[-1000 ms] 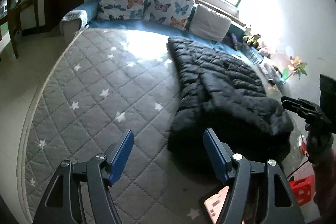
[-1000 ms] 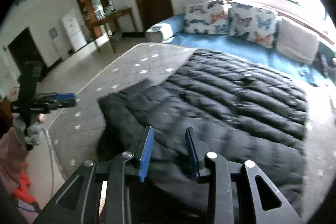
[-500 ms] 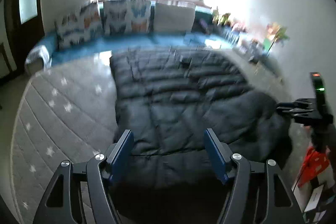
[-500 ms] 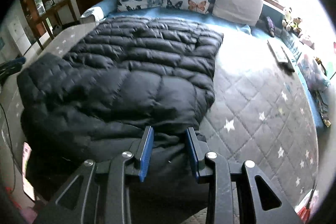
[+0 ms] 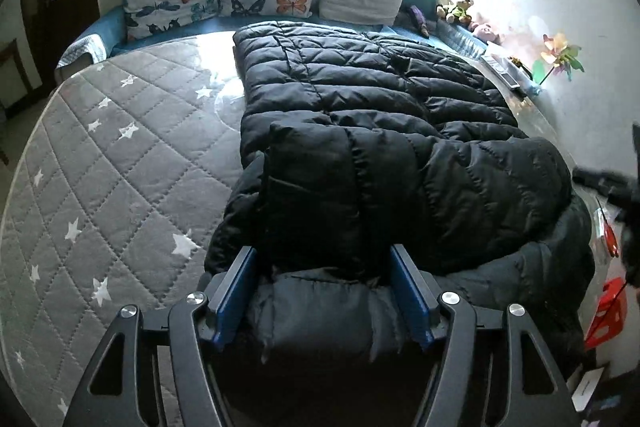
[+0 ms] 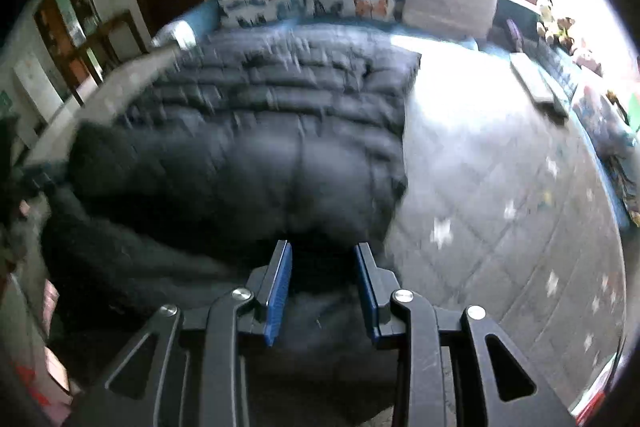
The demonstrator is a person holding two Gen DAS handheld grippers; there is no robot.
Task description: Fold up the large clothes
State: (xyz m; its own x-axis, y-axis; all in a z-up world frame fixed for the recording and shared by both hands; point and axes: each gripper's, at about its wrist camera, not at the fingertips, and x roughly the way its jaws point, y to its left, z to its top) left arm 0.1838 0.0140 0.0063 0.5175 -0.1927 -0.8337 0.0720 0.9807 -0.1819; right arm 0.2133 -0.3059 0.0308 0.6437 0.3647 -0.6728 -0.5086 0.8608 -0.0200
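A black puffer coat (image 5: 360,131) lies spread along a grey star-quilted mattress (image 5: 112,155), its near end already doubled over and bulging at the edge closest to us. The left gripper (image 5: 324,291) has its jaws spread wide around that near hem, not pinching it. The right gripper (image 6: 322,287) sits over the coat's other near corner, jaws also apart with dark fabric between them; blur hides any contact. The slick, puffy padding looks likely to slide out or spring back if either jaw bites too little cloth
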